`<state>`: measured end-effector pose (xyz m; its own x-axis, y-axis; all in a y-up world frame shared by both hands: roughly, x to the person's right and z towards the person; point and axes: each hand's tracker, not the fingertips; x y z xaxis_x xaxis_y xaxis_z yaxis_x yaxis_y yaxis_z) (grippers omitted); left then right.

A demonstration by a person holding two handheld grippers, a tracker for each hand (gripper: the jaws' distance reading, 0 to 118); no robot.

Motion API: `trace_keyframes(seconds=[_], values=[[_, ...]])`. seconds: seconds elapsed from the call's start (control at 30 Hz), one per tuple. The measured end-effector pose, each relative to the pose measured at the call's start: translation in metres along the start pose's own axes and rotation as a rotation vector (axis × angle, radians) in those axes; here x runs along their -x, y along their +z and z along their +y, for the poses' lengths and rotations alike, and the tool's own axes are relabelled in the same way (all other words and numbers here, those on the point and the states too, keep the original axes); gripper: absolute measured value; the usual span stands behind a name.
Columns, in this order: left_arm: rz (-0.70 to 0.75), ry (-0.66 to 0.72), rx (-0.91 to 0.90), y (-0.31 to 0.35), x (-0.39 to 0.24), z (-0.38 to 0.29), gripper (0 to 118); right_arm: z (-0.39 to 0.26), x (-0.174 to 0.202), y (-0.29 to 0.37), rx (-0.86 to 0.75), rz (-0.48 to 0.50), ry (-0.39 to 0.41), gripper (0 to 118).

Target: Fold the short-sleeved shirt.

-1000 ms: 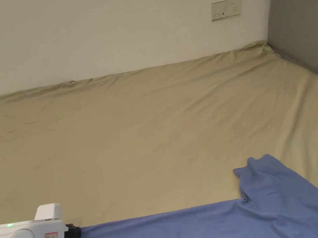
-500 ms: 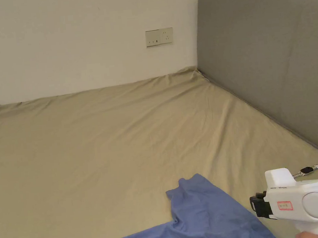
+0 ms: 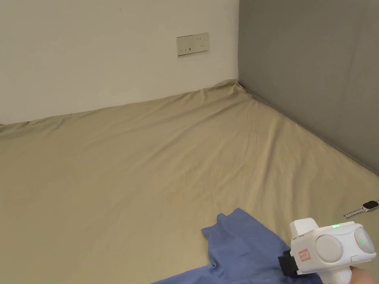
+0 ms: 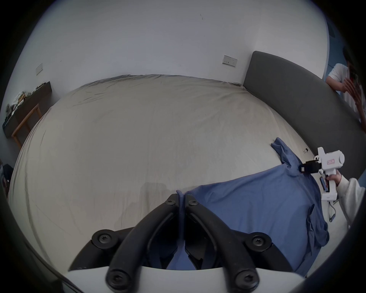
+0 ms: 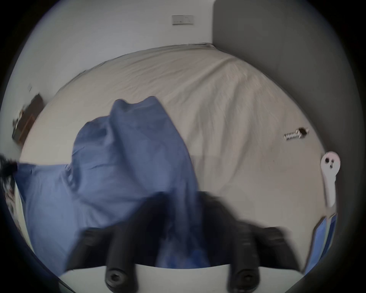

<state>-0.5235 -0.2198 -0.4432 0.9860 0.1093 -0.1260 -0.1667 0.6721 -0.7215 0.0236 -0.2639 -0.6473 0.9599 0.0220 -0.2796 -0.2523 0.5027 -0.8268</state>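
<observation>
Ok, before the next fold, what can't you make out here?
- Right tongs: motion-blurred in the right gripper view, so their grip on the blue shirt is unclear.
- Shirt's near part: cut off by the head view's bottom edge.
- Watch: too small for detail.

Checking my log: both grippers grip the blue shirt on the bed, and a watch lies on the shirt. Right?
Not quite. The watch lies on the bare bed sheet, apart from the shirt, as the head view shows. The left gripper and right gripper do grip the shirt.
</observation>
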Motion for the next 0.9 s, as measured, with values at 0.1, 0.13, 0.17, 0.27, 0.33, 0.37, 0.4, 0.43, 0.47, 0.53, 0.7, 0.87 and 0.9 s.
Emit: trace_keyframes(seconds=[0.1,0.13,0.17,0.27,0.33,0.37,0.4,0.43,0.47,0.53,0.7,0.87,0.9], values=[[0.015,0.04,-0.022,0.01,-0.004,-0.005,3,-0.005,0.005,0.017,-0.046,0.02,0.009,5],[0.026,0.054,-0.031,0.011,0.006,-0.005,3,-0.006,0.007,0.029,-0.105,0.017,0.008,5],[0.035,0.068,-0.042,0.02,0.008,-0.005,3,-0.006,0.012,0.044,-0.182,-0.006,0.017,5],[0.041,0.108,-0.136,0.059,0.017,0.005,3,0.0,0.01,0.1,-0.354,0.051,-0.064,5],[0.039,0.161,-0.213,0.097,0.02,0.016,3,0.005,0.013,0.146,-0.486,0.063,-0.075,5],[0.047,0.18,-0.256,0.117,0.02,0.023,3,0.006,0.013,0.171,-0.542,0.055,-0.08,5],[0.048,0.197,-0.294,0.143,0.011,0.028,3,0.004,0.013,0.197,-0.62,0.064,-0.097,5],[0.04,0.199,-0.33,0.165,0.007,0.034,3,0.005,0.014,0.218,-0.671,0.078,-0.112,5],[0.051,0.195,-0.37,0.189,0.005,0.039,3,0.004,0.013,0.243,-0.731,0.095,-0.144,5],[0.095,0.162,-0.456,0.236,-0.007,0.046,3,0.002,0.011,0.29,-0.828,0.123,-0.207,5],[0.208,0.066,-0.594,0.346,-0.033,0.069,3,0.024,0.008,0.397,-0.978,0.162,-0.173,5],[0.274,0.027,-0.728,0.425,-0.049,0.092,3,0.05,0.001,0.472,-1.02,0.158,-0.128,5],[0.267,0.039,-0.724,0.433,-0.05,0.096,3,0.056,0.001,0.48,-1.018,0.144,-0.117,5]])
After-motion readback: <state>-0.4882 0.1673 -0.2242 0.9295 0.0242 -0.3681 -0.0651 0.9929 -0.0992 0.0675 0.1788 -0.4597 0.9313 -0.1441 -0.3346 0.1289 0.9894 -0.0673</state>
